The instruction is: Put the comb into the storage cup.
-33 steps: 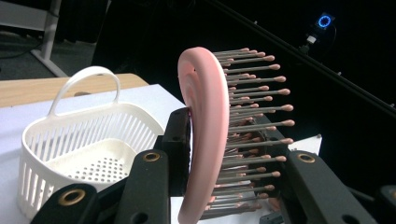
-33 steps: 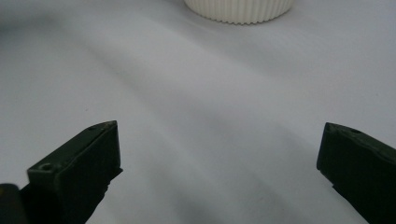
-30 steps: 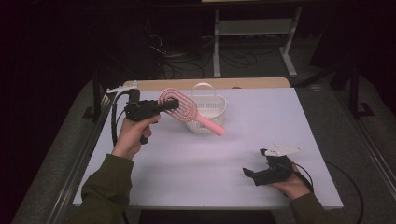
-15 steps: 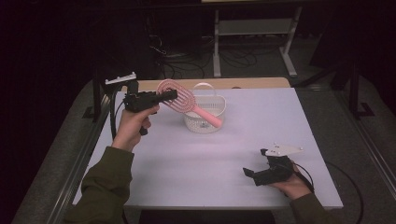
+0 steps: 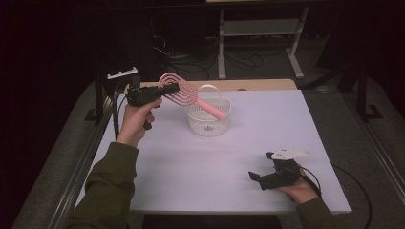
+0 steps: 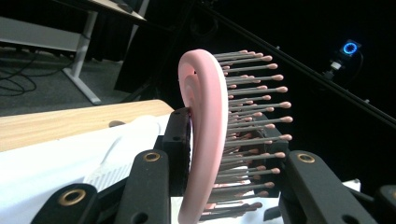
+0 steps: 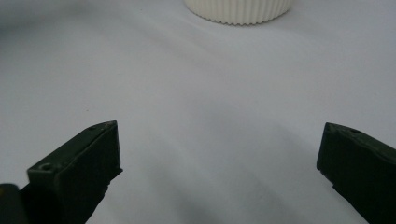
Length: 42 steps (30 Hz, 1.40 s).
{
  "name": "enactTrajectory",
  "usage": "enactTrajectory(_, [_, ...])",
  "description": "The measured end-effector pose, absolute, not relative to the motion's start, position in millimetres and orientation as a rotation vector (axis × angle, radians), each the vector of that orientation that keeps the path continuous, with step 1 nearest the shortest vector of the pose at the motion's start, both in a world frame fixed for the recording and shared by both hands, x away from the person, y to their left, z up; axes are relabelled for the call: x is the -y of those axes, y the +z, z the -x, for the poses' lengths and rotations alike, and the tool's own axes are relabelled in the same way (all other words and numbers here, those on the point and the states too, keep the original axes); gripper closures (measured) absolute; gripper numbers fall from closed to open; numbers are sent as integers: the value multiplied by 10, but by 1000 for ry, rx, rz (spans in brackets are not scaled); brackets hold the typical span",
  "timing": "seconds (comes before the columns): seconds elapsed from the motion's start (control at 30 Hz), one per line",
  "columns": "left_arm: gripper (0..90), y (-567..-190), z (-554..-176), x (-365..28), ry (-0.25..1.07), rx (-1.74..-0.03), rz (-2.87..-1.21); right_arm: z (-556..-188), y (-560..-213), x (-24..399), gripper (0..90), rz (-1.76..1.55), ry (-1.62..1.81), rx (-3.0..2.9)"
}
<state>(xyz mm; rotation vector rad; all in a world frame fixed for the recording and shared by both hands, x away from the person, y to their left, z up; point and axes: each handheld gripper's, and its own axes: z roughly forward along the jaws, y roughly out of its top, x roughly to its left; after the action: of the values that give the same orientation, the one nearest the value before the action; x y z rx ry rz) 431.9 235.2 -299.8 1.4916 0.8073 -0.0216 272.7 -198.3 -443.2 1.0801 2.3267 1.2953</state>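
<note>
My left gripper (image 5: 173,88) is shut on the head of a pink hairbrush (image 5: 184,94), held in the air over the table's far left. The brush's handle slopes down to the right, over a small white ribbed basket (image 5: 208,121). In the left gripper view the two black jaws clamp the pink brush (image 6: 208,135) across its head and bristles. My right gripper (image 5: 260,179) rests low near the table's front right, jaws wide apart with nothing between them. In the right gripper view the basket's base (image 7: 238,10) stands far ahead of the open gripper (image 7: 219,158).
The white table (image 5: 215,167) has a wooden strip (image 5: 258,85) along its far edge. A metal rail (image 5: 83,167) runs along the left side. Cables and a white desk frame (image 5: 258,33) stand on the dark floor behind.
My left gripper has lifted the brush and carried it left and away from me, so its head stands higher above the basket. The right gripper has stayed put.
</note>
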Motion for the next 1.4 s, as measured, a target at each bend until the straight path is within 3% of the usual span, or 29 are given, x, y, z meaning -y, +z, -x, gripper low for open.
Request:
enactTrajectory(0.6, [646, -3145, -4497, -2391, 18, -895, -1480, -2724, -4435, 1977, 0, -1082, 1297, -2330])
enactTrajectory(1.4, [645, -3419, -4636, -2104, 39, -964, -1544, -2718, -4433, 1979, 0, -1078, 1300, -2330])
